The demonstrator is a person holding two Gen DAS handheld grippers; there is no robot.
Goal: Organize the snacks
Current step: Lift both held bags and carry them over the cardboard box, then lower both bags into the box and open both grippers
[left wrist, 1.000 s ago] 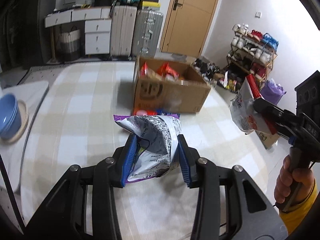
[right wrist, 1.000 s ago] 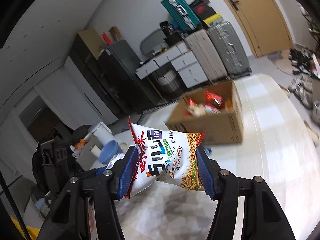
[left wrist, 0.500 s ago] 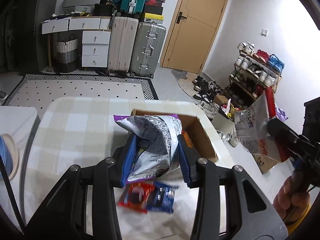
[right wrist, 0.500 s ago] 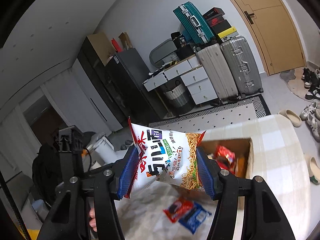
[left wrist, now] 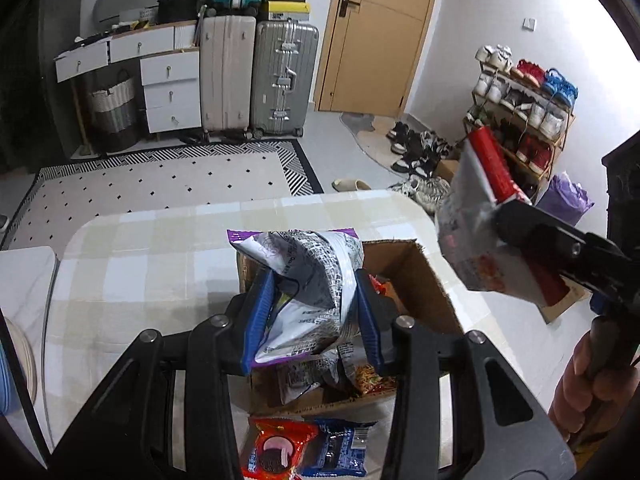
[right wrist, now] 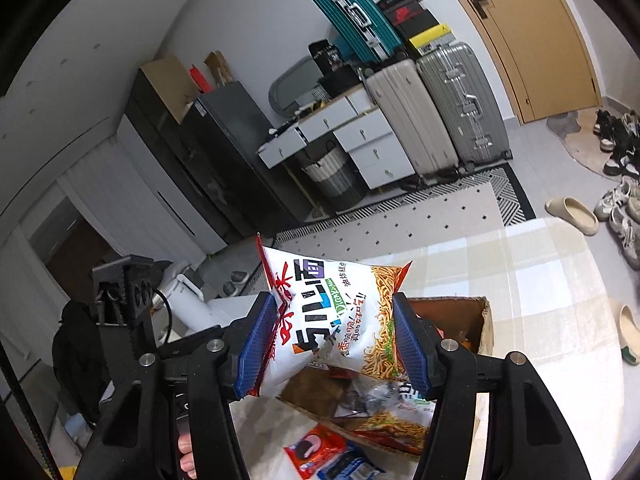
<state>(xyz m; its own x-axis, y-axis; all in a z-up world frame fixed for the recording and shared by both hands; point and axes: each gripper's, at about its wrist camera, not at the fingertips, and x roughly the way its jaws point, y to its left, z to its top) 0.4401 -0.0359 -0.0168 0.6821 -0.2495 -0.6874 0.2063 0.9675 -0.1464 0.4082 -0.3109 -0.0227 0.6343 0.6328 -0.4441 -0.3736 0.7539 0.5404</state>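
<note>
My left gripper is shut on a purple-and-silver snack bag and holds it above the open cardboard box on the checked table. My right gripper is shut on a white noodle snack bag, also held over the box; it shows from the left wrist view to the right of the box. Several snack packets lie inside the box. A red and a blue cookie packet lie on the table in front of the box, also seen in the right wrist view.
The checked table has its far edge just beyond the box. A blue bowl sits at the left edge. Beyond are suitcases, drawers, a door and a shoe rack.
Both grippers rose and moved forward with their bags, from in front of the box to above it. The cookie packets now lie below and behind the fingers.
</note>
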